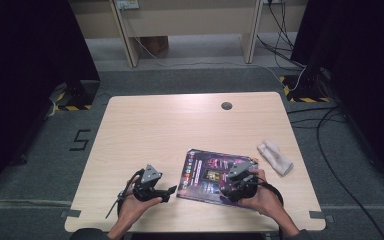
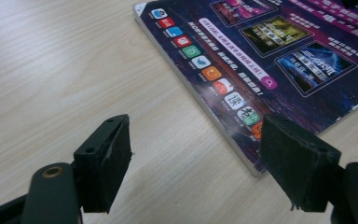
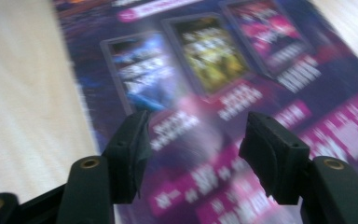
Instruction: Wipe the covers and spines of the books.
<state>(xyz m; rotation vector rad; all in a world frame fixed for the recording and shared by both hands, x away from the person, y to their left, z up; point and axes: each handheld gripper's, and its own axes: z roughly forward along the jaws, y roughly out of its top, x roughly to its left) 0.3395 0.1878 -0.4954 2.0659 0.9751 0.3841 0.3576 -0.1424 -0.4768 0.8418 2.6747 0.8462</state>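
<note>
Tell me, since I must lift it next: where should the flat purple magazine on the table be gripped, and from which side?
Probably the purple glossy magazine is best taken by its near left corner, from the left along the light wooden table. It lies flat, so only the thin edge facing the open left gripper offers a hold.

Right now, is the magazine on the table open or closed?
Closed. The magazine lies flat on the table, only its purple cover showing, no pages spread; its edge is one closed stack in the left gripper view.
</note>
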